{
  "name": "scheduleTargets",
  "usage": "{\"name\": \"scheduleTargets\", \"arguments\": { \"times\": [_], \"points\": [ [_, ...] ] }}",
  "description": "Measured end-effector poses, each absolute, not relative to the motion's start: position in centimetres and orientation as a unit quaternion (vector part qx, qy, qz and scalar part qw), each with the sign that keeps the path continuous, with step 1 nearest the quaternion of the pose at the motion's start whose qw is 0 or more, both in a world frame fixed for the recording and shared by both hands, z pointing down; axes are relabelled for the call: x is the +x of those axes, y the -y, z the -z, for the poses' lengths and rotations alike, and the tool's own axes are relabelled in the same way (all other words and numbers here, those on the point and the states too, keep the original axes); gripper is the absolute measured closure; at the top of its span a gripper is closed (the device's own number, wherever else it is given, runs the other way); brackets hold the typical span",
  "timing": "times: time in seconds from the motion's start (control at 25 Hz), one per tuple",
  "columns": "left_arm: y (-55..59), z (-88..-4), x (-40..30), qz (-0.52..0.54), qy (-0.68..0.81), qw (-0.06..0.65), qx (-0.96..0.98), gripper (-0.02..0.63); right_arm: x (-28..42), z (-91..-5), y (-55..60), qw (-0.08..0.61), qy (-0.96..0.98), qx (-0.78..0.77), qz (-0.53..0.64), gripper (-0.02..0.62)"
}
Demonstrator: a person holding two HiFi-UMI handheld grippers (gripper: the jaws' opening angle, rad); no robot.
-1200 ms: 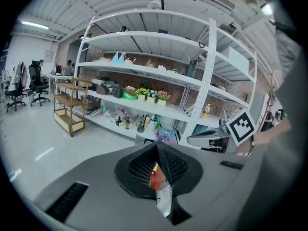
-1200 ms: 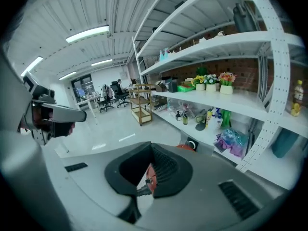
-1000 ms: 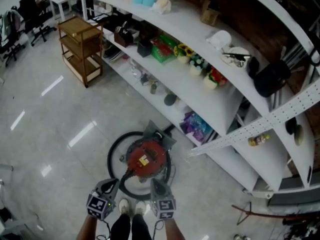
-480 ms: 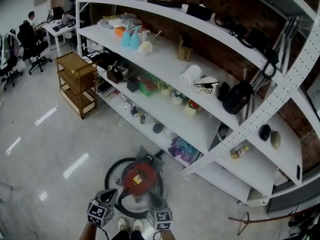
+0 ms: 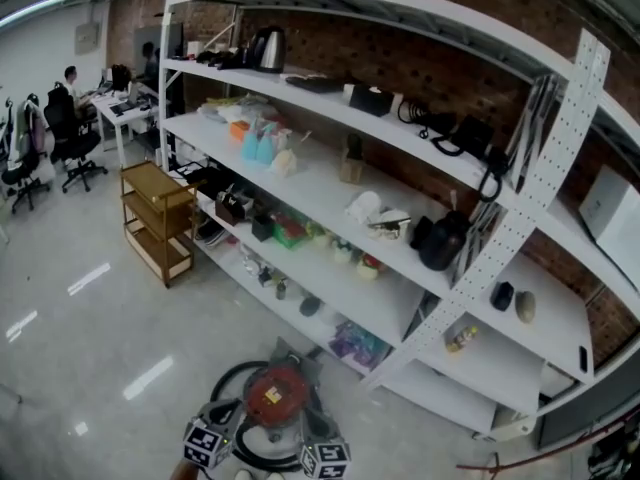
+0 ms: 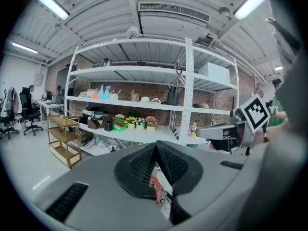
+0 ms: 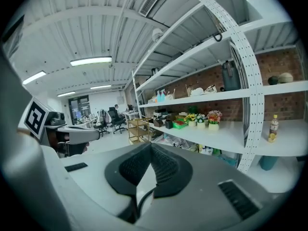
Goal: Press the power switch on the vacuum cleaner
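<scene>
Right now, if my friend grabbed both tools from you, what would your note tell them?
Left tool: shut, empty, aimed out at the shelves, touching nothing.
Right tool: shut, empty, also aimed at the shelves.
Vacuum cleaner: red, on the floor just ahead of both tools and in front of the shelves, with a black hose looped round it.
Done: cannot tell whether the switch has been pressed; it is too small to pick out.
Left: probably lower one tool to the vacuum's top and press the power switch.
</scene>
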State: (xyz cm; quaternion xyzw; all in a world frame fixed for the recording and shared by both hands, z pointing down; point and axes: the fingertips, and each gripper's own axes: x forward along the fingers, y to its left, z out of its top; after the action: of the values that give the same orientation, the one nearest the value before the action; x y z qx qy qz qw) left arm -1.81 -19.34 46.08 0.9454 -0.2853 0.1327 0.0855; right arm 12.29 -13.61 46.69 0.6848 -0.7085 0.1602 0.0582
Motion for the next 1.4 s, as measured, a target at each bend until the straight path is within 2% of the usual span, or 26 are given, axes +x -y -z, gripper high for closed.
{"name": "scheduleTargets", "arguments": {
  "times": [0.76,1.08,1.4],
  "points": [
    [18.5,-37.2,-3.6,-0.089,0.311,0.007,0.946,0.598,11.8,-38.7,11.1,0.026,0.718,0.689,-0.099,0.583],
    [17.6,-34.1,-4.1,-0.055,0.320,-0.003,0.946,0.598,11.8,-35.0,9.4,0.017,0.708,0.702,-0.070,0.583],
    [17.3,-33.2,-4.3,-0.045,0.327,-0.011,0.944,0.598,12.1,-35.5,8.7,0.012,0.712,0.699,-0.064,0.583]
  ]
}}
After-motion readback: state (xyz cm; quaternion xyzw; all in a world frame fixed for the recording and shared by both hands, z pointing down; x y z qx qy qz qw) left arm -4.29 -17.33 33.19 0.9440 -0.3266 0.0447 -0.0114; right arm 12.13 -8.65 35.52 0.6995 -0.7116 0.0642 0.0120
